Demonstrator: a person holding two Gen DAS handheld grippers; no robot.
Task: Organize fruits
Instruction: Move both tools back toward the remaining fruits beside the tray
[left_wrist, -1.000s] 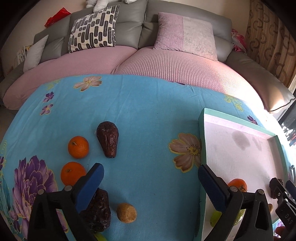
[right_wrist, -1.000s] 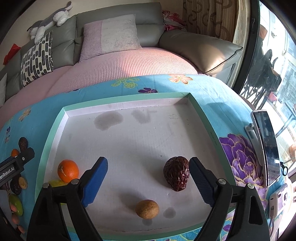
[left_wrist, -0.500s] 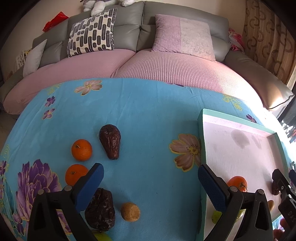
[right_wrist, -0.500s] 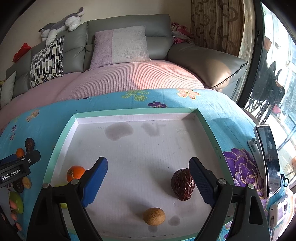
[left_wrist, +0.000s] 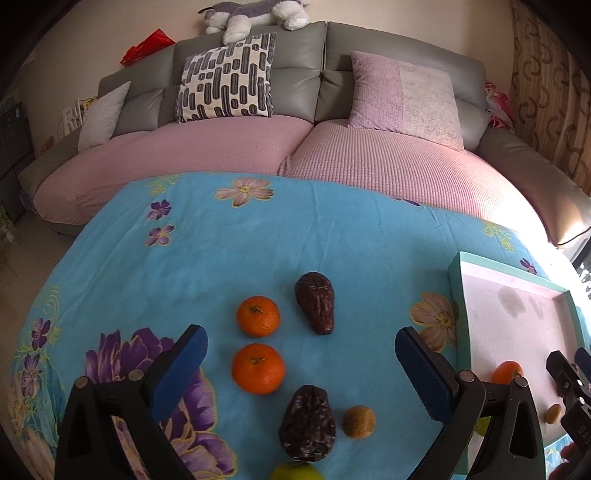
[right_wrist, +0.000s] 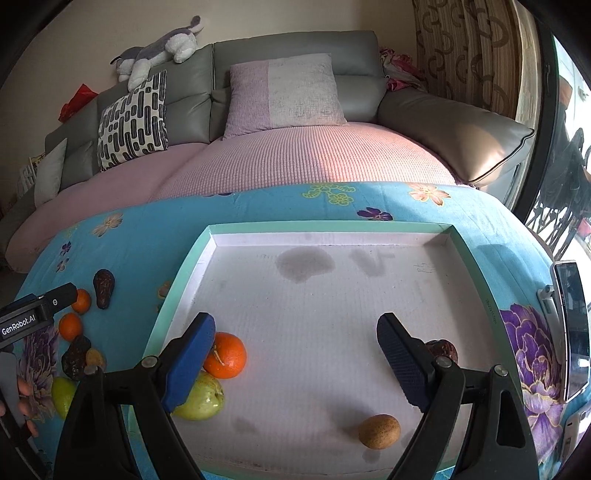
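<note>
On the blue flowered cloth lie two oranges, two dark wrinkled fruits, a small brown round fruit and a green fruit at the bottom edge. My left gripper hovers open above them, holding nothing. The white tray with a green rim holds an orange, a green apple, a brown round fruit and a dark wrinkled fruit partly hidden by a finger. My right gripper is open over the tray, empty.
A grey sofa with pink covers and cushions borders the table's far side. A phone on a stand sits at the right table edge. A hand holds the left gripper's handle.
Both grippers pulled back and rose, so more of the table and sofa shows. The left view shifted left over the loose fruits. No fruit moved.
</note>
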